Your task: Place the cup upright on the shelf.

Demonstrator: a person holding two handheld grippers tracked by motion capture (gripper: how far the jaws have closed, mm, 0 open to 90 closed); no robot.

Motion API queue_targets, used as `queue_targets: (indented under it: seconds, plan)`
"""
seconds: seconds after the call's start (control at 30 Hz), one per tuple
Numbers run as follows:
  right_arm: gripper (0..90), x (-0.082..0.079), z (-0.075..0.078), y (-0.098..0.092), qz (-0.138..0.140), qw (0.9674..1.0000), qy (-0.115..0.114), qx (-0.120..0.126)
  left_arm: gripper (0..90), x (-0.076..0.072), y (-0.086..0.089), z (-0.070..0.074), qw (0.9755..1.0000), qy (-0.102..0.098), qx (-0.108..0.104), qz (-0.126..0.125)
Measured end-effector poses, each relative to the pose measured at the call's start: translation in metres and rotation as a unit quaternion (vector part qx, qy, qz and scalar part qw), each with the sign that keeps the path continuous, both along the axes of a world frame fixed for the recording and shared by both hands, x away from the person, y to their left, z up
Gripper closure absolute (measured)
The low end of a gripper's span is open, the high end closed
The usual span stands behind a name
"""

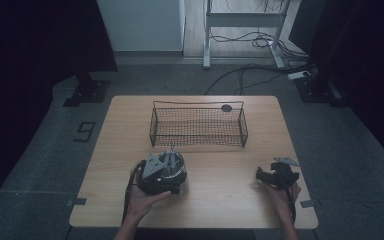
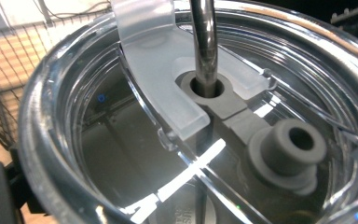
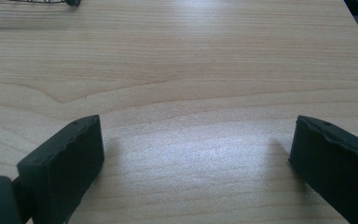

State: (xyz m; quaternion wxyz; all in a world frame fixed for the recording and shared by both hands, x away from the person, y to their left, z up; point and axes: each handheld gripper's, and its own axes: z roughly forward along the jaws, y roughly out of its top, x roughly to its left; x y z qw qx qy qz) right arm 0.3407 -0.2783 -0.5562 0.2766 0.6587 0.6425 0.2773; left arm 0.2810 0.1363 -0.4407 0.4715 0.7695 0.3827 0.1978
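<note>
Resting low on table (image 1: pixel 220 200), R gripper (image 3: pixel 196 154) w/ jaws wide.

A wire basket (image 1: pixel 198 126) stands at the far middle of the tabletop (image 1: pixel 220 195). Just before its left end sits a lidded cup (image 1: pixel 172 167) with a straw (image 2: pixel 203 42) through the lid, the left claw (image 1: pixel 161 172) around it. The right claw (image 1: pixel 272 175) rests well apart, near the right edge.
</note>
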Motion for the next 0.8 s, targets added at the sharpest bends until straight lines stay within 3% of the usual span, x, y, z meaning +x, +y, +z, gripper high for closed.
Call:
queue_targets:
  seconds: [0.23, 0.8]
  plan:
    - [3.5, 0.000, 0.000, 0.000, 0.000, 1.0000, -0.001, 0.001, 3.7, 0.003, -0.003, 0.022, 0.9999, -0.009, 0.005, 0.011]
    - [4.4, 0.000, 0.000, 0.000, -0.001, 1.0000, -0.003, 0.000, 3.8, 0.016, -0.003, 0.041, 0.9998, -0.008, 0.008, 0.018]
